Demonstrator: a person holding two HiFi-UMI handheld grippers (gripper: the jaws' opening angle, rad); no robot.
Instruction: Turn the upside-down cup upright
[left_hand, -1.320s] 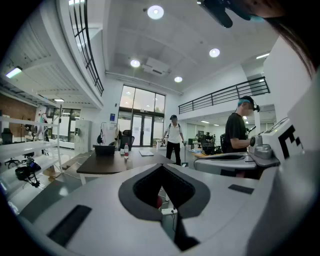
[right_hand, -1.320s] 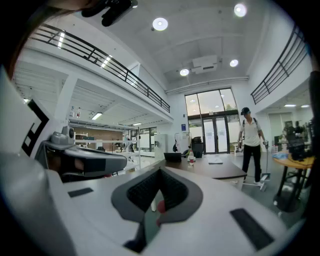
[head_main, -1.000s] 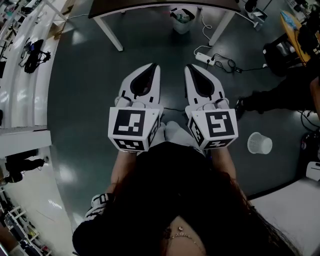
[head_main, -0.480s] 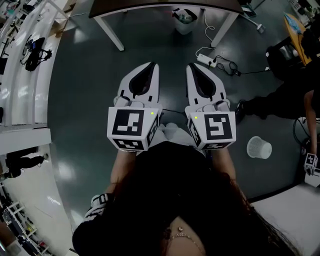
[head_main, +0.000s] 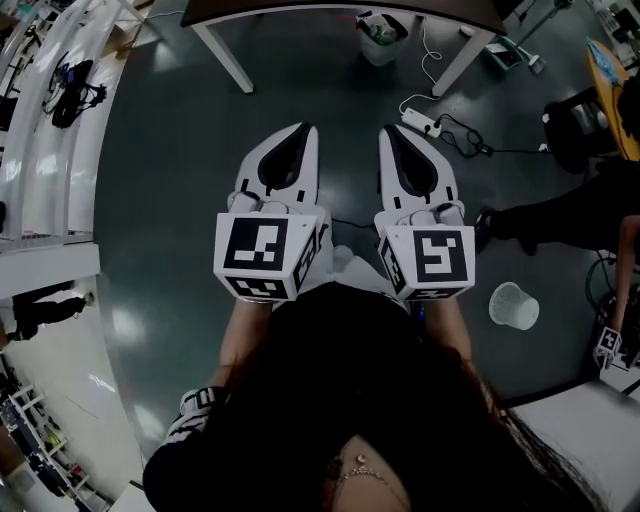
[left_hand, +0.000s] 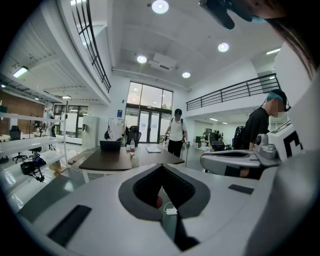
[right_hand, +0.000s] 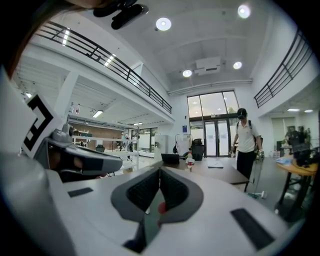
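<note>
My left gripper (head_main: 299, 131) and right gripper (head_main: 391, 133) are held side by side over the dark floor, both shut and empty. In the left gripper view the shut left gripper (left_hand: 161, 166) points at a dark-topped table (left_hand: 107, 161) several steps ahead. On the table stand a bottle (left_hand: 132, 145) and a small pale cup-like thing (left_hand: 134, 161), too small to tell which way up. The right gripper view shows its shut tip (right_hand: 159, 169) and the same table (right_hand: 225, 173) with the bottle (right_hand: 190, 160).
A laptop (left_hand: 110, 145) and papers (left_hand: 153, 149) lie on the table. On the floor are a bin (head_main: 383, 27), a power strip with cables (head_main: 420, 119) and a white basket (head_main: 513, 305). A person (left_hand: 175, 132) stands behind the table; another person (head_main: 560, 212) is at the right.
Both grippers stay shut and side by side. The floor has slid under them: the white basket has shifted down, the bin and power strip to the right.
</note>
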